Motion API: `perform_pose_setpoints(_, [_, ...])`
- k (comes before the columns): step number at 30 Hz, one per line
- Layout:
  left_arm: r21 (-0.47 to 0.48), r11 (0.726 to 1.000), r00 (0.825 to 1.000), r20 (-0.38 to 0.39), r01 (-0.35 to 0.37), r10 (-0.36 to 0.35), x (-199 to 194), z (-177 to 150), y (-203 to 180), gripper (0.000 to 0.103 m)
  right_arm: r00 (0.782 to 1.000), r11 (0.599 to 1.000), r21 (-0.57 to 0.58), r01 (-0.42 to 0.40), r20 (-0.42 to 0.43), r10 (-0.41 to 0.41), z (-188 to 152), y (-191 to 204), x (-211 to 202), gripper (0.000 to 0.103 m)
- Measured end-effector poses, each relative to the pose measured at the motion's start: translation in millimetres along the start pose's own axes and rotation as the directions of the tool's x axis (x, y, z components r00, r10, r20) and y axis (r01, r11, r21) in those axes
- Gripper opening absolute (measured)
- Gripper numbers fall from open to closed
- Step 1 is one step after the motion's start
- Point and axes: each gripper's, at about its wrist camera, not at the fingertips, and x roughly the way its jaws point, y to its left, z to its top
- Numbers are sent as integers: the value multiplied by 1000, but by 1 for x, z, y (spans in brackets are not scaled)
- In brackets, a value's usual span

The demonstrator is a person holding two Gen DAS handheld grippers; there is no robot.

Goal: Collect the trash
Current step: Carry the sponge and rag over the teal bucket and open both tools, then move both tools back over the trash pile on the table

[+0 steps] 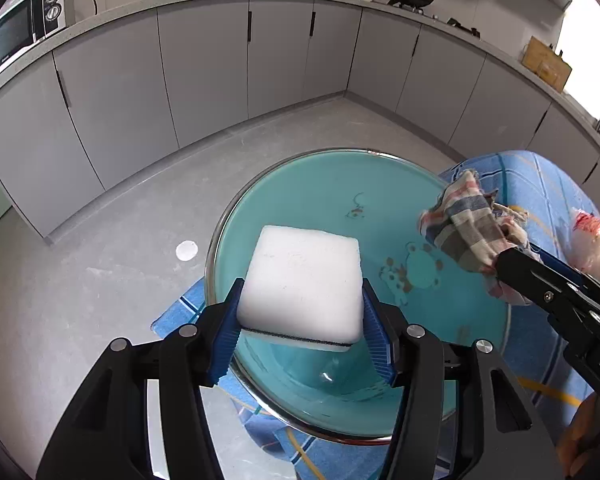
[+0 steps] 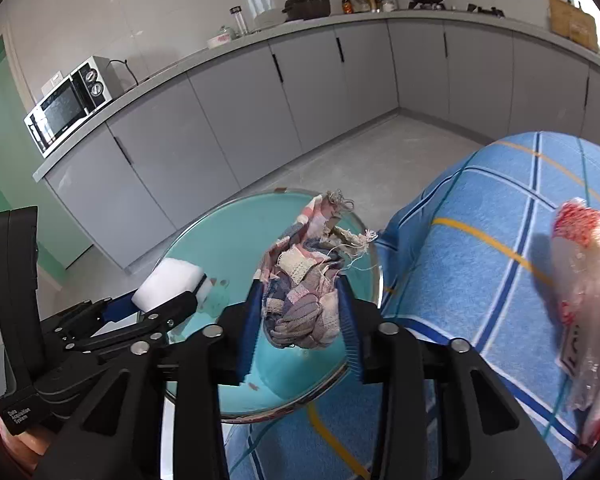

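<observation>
Grips a white foam block in the left hand-held gripper, blue pads pressed on its left and right sides. Holds it above the near part of a teal basin, clear of the bottom as far as can be judged. Shows the block as close to square, so hardly any long axis; points its broad pale face up and away, with a thin dark layer along the near edge.

Clamps a bunched plaid rag in the right hand-held gripper, both pads touching the cloth. Carries it over the right side of the same basin, close to the rim. Runs the rag's long axis from the jaws up and toward the far rim, frayed threads at the far end, a knotted lump sagging below the pads.

Puts the basin straight below and slightly ahead of both hand-held grippers, so probably needs only a release, not a reach. Looks closer to centre on the left side; sits nearer the edge on the right, so risks the rag catching the rim.

Leaves a crumpled plastic bag on the blue checked cover well right of the basin, nearer the right hand, long axis running near to far.
</observation>
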Motion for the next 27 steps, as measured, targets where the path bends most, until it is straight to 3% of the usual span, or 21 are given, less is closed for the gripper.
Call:
perform_pose_setpoints(7, [3,1000,1000,10,-26,26,-4,-1,1,72,999,1000,11,-22,33,22,2,-2,-6,57])
perform_pose_setpoints(9, [6,999,999,23,-49,49,-7,-1,-1,81,998,1000,19,-19,55,18,3,-4,-13,60])
perform_pose_setpoints(18, [-1,999,997,73,-35,35,-30,1,-12,84,989,999,36,23,144,-28,3,-9,-52,60])
perform_pose_setpoints(27, [70,997,992,123,14,-22,-56,-2,-47,84,970,988,110,109,204,-130,-7,-42,-95,60])
